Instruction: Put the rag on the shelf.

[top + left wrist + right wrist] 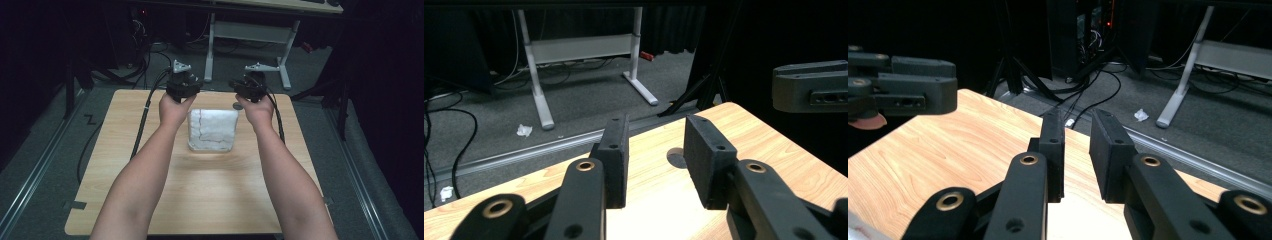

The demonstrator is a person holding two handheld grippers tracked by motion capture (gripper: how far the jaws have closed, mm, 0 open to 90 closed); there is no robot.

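A folded white cloth (212, 130) with a thin red line on it lies flat on the wooden table (120, 150), just past the middle. My left gripper (183, 85) is held above the table's far edge, beyond the cloth's far left corner. In the left gripper view its jaws (656, 130) stand apart with only bare wood between them. My right gripper (248, 87) hovers beyond the cloth's far right corner. Its jaws (1078, 122) are parted by a narrow gap with nothing in it. Neither gripper touches the cloth.
A small grey disc (238, 105) is set in the tabletop near the far edge, between the two grippers. Beyond the table stand a white desk frame (212, 45) and loose cables (145, 65) on grey carpet. Metal rails (45, 155) run along the floor.
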